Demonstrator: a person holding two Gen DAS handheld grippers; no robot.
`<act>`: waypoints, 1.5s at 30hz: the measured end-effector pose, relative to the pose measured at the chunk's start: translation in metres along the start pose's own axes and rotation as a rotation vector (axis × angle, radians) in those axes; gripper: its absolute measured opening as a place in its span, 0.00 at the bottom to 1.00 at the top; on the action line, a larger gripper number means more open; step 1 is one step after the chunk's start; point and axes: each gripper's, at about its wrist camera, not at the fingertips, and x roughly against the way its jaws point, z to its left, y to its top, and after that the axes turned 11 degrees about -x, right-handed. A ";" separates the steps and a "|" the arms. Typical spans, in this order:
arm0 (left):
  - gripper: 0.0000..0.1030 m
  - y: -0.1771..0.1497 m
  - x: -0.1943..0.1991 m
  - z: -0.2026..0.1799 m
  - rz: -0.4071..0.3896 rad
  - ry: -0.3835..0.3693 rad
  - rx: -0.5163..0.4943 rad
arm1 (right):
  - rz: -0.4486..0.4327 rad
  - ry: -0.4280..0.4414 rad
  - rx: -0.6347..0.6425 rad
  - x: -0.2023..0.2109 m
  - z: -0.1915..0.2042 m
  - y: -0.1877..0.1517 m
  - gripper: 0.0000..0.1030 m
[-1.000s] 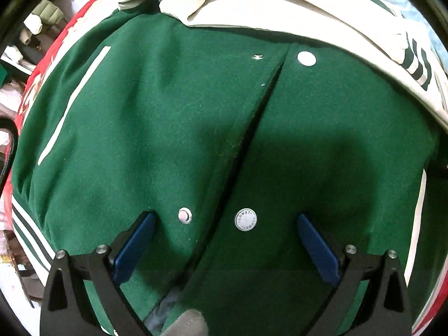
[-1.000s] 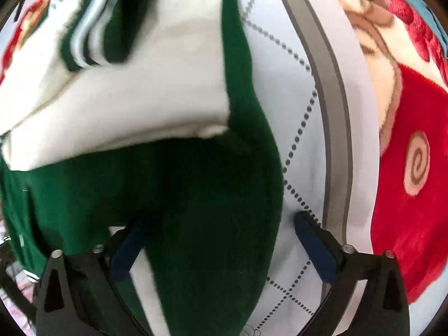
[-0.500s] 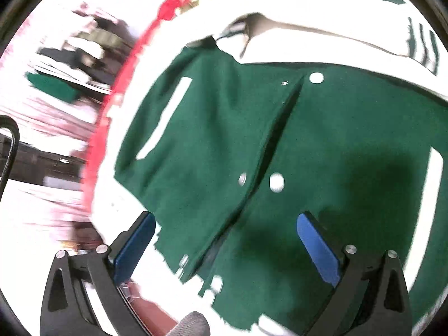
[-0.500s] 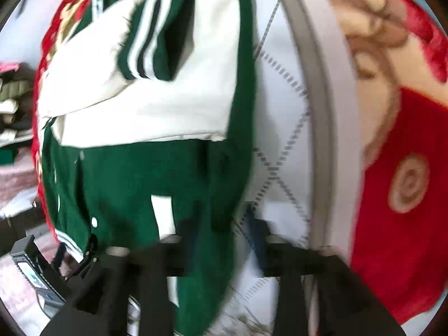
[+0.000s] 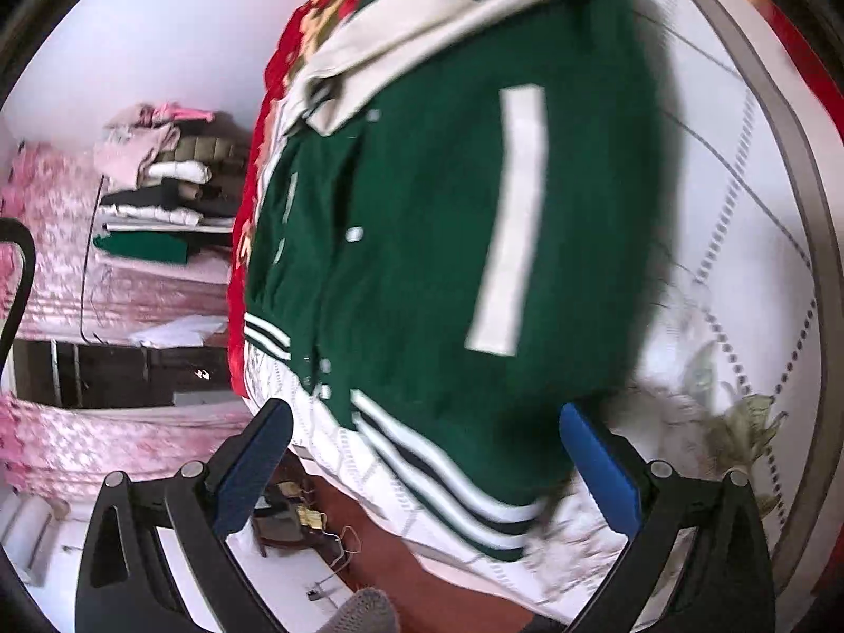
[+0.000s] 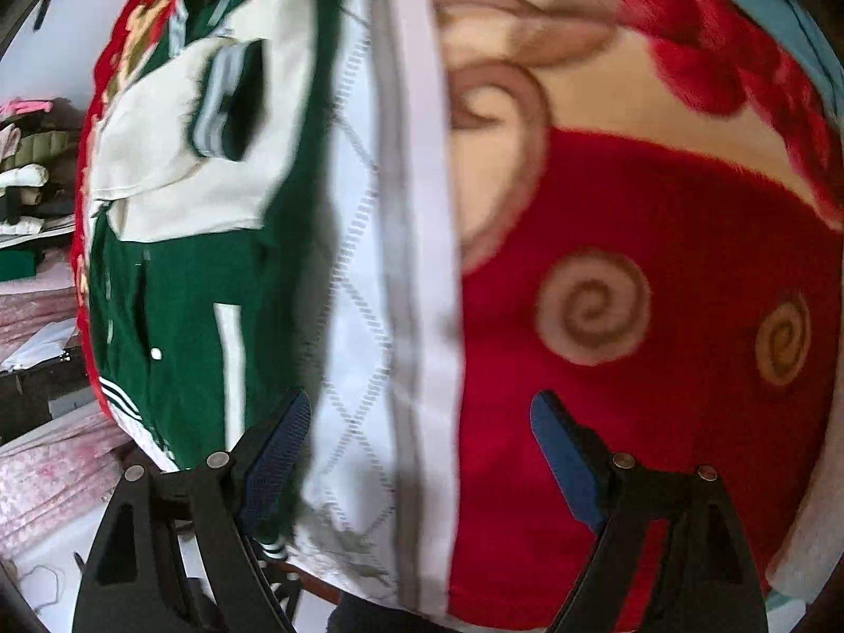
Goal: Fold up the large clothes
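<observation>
Both claws have pulled back from the jacket since the earlier frames: the left view, which was filled with green front and snaps, now takes in the whole lower body and the room beyond; the right view has swung off the green cloth toward the red blanket.

Left claw (image 5: 424, 453): jaws wide apart, nothing between the pads, hovering above the striped hem (image 5: 448, 475) at the near edge, not touching. Right claw (image 6: 416, 443): jaws have just been opening, now spread wide, empty, over the white quilted sheet (image 6: 364, 369) and the sheet's grey border, with the jacket's edge just beside the left pad.

Green varsity jacket (image 5: 422, 242) lies front up on the sheet on the bed, snapped shut, white pocket stripe (image 5: 509, 221) showing. Cream sleeve (image 6: 174, 179) with its striped cuff is folded across the chest at the far end. Red patterned blanket (image 6: 633, 316) lies past the sheet border. Stack of folded clothes (image 5: 163, 184) sits on a shelf in the far background.

Step, judged: sleeve fold looks done, hands resetting between folds. Next move likely calls for both claws to pinch the hem corners and carry the bottom up over the chest, keeping the sleeves tucked.
</observation>
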 end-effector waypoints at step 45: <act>0.10 0.056 -0.049 0.078 0.059 -0.148 0.243 | -0.289 0.549 -0.084 0.037 0.036 0.086 0.83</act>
